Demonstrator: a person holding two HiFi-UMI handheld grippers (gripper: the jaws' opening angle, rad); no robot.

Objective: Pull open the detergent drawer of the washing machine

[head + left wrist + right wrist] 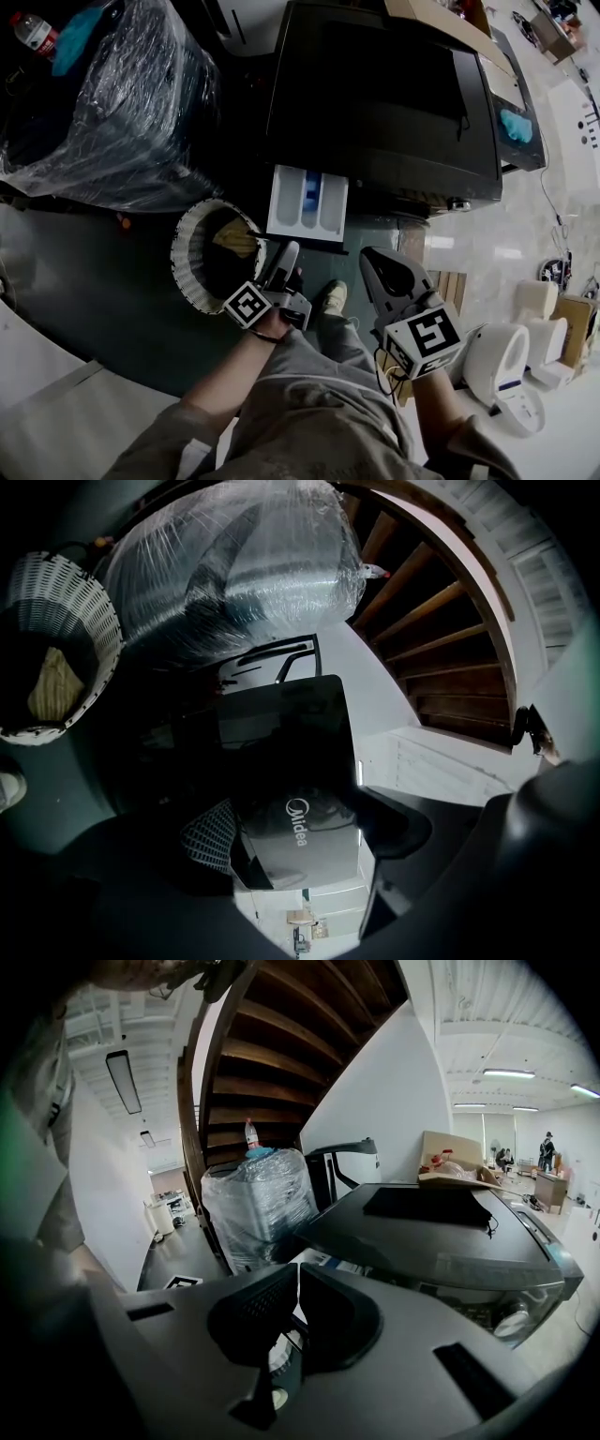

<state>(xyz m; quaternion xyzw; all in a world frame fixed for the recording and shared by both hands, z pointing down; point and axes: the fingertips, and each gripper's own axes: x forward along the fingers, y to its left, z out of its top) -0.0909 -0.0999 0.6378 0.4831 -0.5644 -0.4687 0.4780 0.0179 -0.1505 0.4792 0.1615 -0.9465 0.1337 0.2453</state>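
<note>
The dark washing machine (375, 103) stands at the top of the head view. Its white detergent drawer (307, 202) with a blue compartment sticks out toward me. My left gripper (284, 261) points at the drawer's front edge from just below it. In the left gripper view its jaws stand apart, open (300, 855), and a glossy dark panel with a Midea logo (300, 817) lies in the gap; I cannot tell whether they touch it. My right gripper (375, 267) hangs to the drawer's right, shut (295, 1302) on nothing, facing the machine (441, 1232).
A white woven basket (187, 253) sits on the floor left of the drawer. A plastic-wrapped appliance (103, 103) stands left of the machine, with a bottle (33, 33) on it. White appliances (497, 361) stand at right. My shoe (330, 298) is below the drawer. Wooden stairs (441, 621) rise behind.
</note>
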